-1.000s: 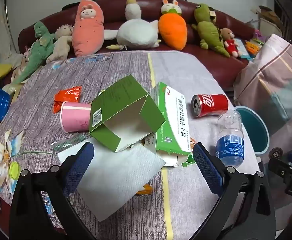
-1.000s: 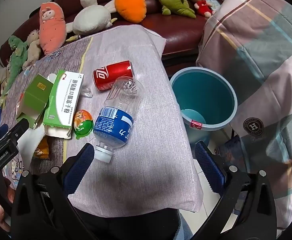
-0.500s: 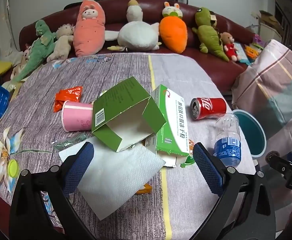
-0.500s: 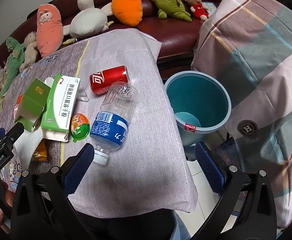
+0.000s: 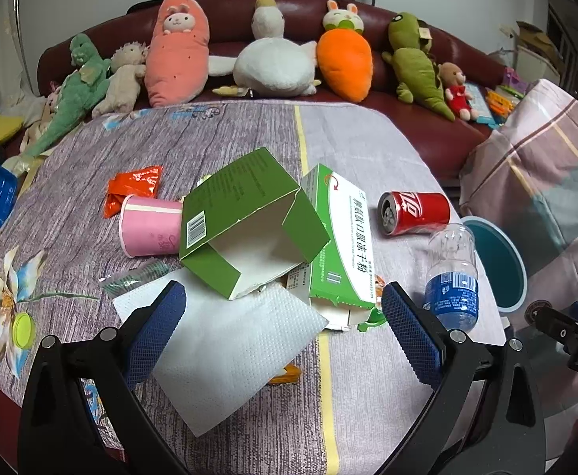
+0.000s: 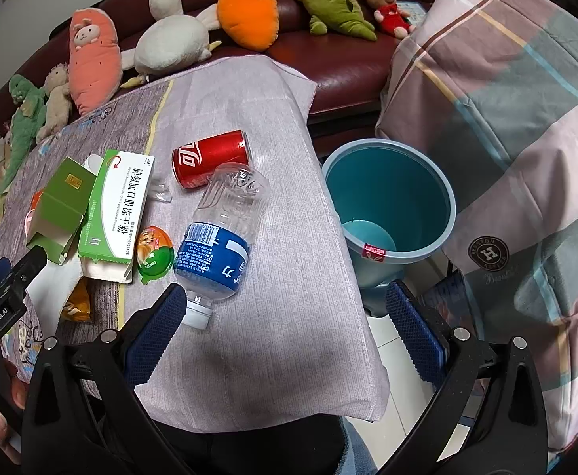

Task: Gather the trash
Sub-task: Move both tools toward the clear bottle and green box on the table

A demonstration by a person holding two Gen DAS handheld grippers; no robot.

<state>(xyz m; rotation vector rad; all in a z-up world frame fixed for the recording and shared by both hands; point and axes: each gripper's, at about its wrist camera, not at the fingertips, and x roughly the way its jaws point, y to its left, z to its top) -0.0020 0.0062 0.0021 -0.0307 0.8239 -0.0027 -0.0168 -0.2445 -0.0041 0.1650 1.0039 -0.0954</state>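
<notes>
A living room with a dark red sofa [image 5: 415, 126] lined with plush toys, and in front of it a table under a grey-lilac cloth [image 6: 249, 126]. Trash is scattered on the cloth: an open green carton [image 5: 249, 217] lying on a white napkin [image 5: 225, 340], a green-and-white medicine box [image 5: 344, 237], a pink paper cup [image 5: 150, 229] on its side, an orange wrapper [image 5: 130, 190], a red soda can [image 6: 210, 158] and a clear plastic bottle [image 6: 225, 229] with a blue label, touching the can. A teal bin [image 6: 392, 206] stands on the floor just beside the table's right edge. The left gripper [image 5: 283, 328] hovers above the napkin, jaws wide apart, holding nothing. The right gripper [image 6: 285, 324] hangs near the bottle's cap, jaws likewise apart and empty. Risks, as I judge them: the round bottle or can may roll off the edge if nudged, and the thin napkin could slip from a pinch.
</notes>
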